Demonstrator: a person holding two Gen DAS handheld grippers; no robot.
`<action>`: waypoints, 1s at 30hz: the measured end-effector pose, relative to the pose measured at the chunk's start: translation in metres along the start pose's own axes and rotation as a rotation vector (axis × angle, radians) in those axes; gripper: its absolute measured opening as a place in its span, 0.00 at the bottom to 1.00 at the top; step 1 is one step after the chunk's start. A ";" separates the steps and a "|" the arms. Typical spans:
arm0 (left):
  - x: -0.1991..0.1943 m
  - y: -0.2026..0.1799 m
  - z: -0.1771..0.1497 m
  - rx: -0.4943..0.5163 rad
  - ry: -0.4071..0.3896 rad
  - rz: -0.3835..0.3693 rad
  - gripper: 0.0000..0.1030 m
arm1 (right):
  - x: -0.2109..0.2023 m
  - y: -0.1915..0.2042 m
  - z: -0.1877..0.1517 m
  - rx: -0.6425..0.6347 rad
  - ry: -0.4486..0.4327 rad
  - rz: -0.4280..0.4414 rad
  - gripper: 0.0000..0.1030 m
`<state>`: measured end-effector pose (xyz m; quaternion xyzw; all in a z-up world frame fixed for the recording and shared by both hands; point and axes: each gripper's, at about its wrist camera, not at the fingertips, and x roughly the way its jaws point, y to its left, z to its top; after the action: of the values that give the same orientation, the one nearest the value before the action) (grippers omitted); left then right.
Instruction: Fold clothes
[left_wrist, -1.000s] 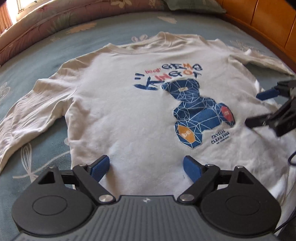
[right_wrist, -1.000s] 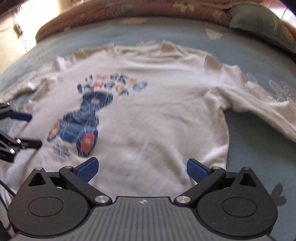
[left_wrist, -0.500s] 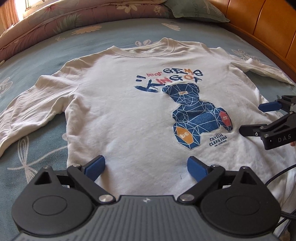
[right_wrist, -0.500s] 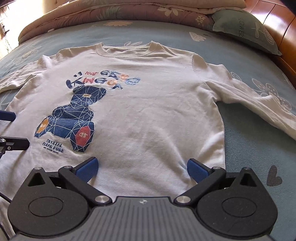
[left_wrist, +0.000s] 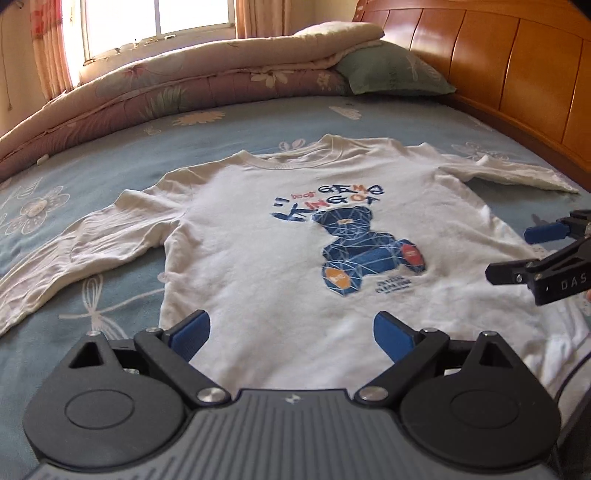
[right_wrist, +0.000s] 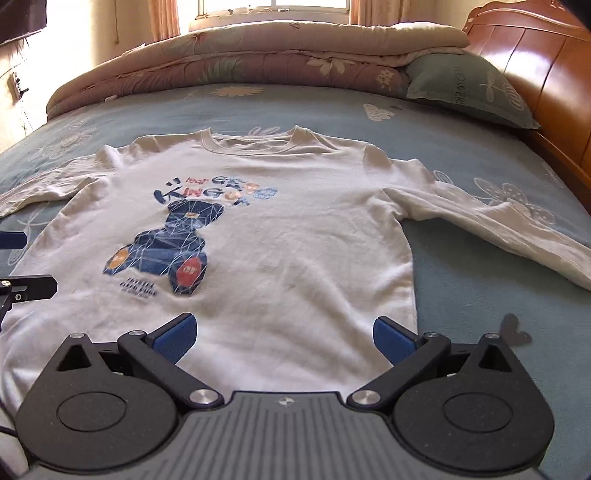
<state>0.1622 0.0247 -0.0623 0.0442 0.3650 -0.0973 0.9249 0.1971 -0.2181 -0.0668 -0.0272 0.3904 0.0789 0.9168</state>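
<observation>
Shirt (left_wrist: 280, 266) lies flat beyond both open jaws.

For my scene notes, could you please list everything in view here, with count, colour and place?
shirt: one, white with blue bear print, flat on the bed, sleeves spread
bed sheet: one, blue with flowers, under the shirt
quilt: one, pink and beige, folded at the far side
pillow: one, green, beside the quilt
headboard: one, brown wood, right
window: one, bright, far wall
curtains: orange, flanking the window
left gripper: black, blue pads, open above the hem
right gripper: same, open
</observation>
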 end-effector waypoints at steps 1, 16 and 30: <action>-0.011 -0.005 -0.005 -0.018 -0.003 -0.005 0.93 | -0.010 0.003 -0.007 0.009 0.002 -0.001 1.00; -0.037 -0.031 -0.089 -0.079 0.060 0.011 0.93 | -0.029 0.027 -0.086 -0.023 -0.054 -0.024 1.00; -0.030 -0.018 -0.079 -0.137 0.082 0.042 0.94 | -0.045 0.033 -0.098 -0.035 -0.032 0.070 1.00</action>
<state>0.0848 0.0240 -0.0997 -0.0074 0.4074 -0.0509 0.9118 0.0910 -0.2025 -0.1018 -0.0285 0.3750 0.1184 0.9190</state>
